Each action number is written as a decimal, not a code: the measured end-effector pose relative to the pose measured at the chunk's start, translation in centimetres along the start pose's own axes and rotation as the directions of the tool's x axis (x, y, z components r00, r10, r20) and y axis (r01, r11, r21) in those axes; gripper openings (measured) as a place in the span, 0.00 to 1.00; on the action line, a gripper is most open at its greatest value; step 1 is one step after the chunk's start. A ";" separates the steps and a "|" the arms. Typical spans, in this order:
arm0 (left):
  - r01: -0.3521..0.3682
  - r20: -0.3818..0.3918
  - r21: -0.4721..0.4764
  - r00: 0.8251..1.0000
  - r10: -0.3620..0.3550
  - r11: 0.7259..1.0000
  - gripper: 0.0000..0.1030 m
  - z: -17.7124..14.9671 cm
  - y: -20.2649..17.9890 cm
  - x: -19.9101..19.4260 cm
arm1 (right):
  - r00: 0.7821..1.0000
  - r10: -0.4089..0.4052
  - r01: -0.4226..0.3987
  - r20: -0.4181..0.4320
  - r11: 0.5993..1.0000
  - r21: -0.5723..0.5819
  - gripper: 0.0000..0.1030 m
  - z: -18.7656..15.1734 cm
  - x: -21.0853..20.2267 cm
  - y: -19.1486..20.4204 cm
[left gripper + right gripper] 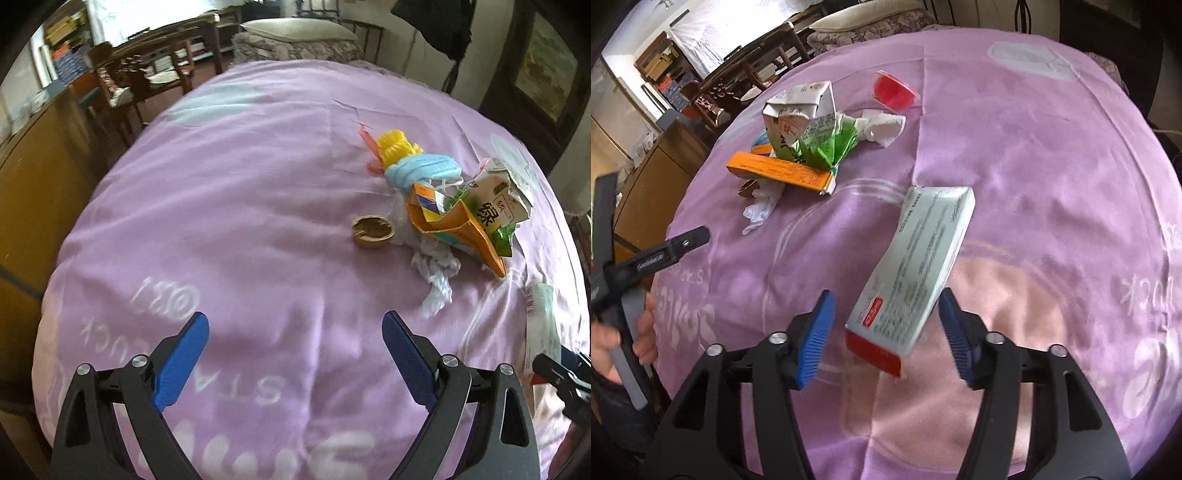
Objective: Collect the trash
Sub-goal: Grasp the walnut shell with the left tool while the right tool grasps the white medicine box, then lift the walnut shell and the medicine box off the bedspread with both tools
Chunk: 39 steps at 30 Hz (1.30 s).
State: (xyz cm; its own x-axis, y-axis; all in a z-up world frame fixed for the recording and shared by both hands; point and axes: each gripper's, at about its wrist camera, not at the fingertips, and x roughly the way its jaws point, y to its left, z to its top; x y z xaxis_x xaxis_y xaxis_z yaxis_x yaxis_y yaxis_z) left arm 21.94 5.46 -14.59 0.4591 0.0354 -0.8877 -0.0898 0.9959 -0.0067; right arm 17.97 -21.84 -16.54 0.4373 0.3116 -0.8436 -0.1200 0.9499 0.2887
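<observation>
A pile of trash lies on the purple bedspread (258, 192): a crushed white-green carton (495, 206), an orange box (454, 232), a blue and yellow plastic wad (417, 162), white tissue (436, 269) and a brown nutshell half (373, 230). My left gripper (293, 350) is open and empty, short of the pile. My right gripper (886, 332) is open around a pale green box with a red end (919, 266); the jaws do not touch it. The carton (798, 114), the orange box (779, 171) and a red lid (892, 92) lie beyond.
A wooden cabinet (33, 192) stands left of the bed. Chairs and a table (147, 70) stand behind it. A pillow (295, 29) lies at the far end. The left gripper's body and the hand holding it (639, 266) show at the right view's left edge.
</observation>
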 end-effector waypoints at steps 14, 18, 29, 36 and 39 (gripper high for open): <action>-0.060 -0.006 0.197 0.998 0.062 0.979 0.85 3.6 -3.2 5.0 | 0.998 -0.027 0.026 0.048 1.000 0.015 0.69 1.4 -0.5 -2.4; -0.035 -0.007 0.209 0.999 0.037 0.977 0.79 4.5 -3.5 5.5 | 0.998 -0.032 0.031 0.048 0.999 0.027 0.69 1.4 -0.4 -2.7; -0.008 0.001 0.274 1.000 0.008 0.962 0.38 5.1 -5.4 5.9 | 0.999 -0.028 0.028 0.046 1.000 0.005 0.69 1.2 -0.5 -2.1; 0.016 -0.003 0.272 1.000 -0.016 0.962 0.31 4.4 -5.5 5.2 | 0.998 -0.039 0.038 0.051 0.999 0.008 0.69 0.9 -1.1 -2.1; 0.049 -0.021 0.221 0.999 -0.045 0.974 0.31 4.0 -4.0 4.4 | 0.998 -0.032 0.032 0.052 0.999 0.001 0.69 0.9 -1.3 -2.0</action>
State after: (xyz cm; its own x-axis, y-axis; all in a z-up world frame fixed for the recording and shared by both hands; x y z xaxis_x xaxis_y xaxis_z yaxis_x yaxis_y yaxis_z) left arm 27.83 1.93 -16.59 0.4441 -0.0116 -0.8959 0.1300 0.9902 0.0516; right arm 18.43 -24.18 -15.66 0.4871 0.2793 -0.8275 -0.1052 0.9594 0.2619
